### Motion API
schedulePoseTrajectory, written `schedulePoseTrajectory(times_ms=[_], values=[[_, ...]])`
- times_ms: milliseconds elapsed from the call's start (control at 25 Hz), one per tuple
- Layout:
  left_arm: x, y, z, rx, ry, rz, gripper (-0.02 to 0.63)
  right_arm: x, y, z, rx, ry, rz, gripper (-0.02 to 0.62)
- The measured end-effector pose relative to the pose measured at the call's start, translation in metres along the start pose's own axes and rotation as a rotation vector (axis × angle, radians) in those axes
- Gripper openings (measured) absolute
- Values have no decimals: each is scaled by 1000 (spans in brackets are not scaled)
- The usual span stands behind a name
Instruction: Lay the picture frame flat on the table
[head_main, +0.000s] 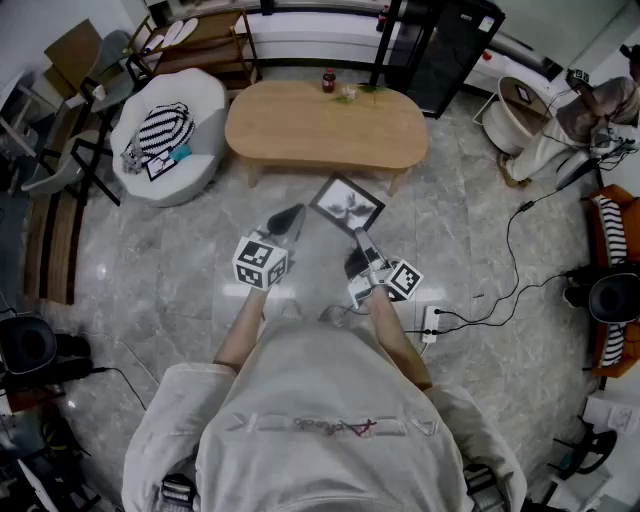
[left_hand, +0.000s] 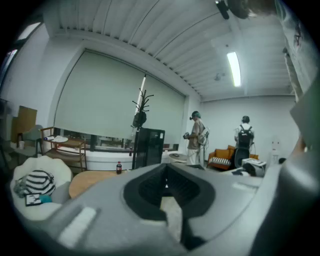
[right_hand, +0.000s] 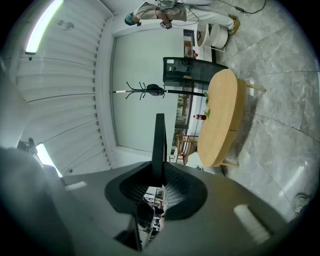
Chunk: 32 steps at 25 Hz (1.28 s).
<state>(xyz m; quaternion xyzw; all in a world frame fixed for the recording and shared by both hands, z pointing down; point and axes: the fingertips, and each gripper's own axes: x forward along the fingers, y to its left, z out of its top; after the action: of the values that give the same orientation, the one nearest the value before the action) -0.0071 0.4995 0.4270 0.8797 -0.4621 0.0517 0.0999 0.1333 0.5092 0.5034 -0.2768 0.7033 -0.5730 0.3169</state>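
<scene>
Honestly, my right gripper (head_main: 358, 240) pinches just one edge of the picture frame (head_main: 347, 205), left gripper (head_main: 285, 222) closed empty, so it may pivot and drop short of the table (head_main: 325, 125).

**Light level:** bright, even, cool indoor light in all my views.
**Sources:** a ceiling strip light (left_hand: 233, 69) burns out to white in my left gripper view. A second strip (right_hand: 44, 25) does the same in my right gripper view.
**Glare:** pale soft reflections lie on the polished floor (head_main: 100, 270).
**Shadows:** faint and diffuse under the wooden table (head_main: 325, 125).
**Focus:** my left gripper (left_hand: 166, 172) and right gripper (right_hand: 159, 172) look soft close up, and the room behind is sharper.
**Backlight:** the picture frame (right_hand: 159, 145) shows as a dark sliver against the window.
**Distortion:** heavy fisheye bending and black corners in both gripper views; the head view curves at its edges.
</scene>
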Motion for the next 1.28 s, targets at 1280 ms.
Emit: schedulePoseTrajectory(times_ms=[1280], values=[[40, -49, -17, -34, 14, 118, 0, -36, -18, 66, 3, 90, -5, 75]])
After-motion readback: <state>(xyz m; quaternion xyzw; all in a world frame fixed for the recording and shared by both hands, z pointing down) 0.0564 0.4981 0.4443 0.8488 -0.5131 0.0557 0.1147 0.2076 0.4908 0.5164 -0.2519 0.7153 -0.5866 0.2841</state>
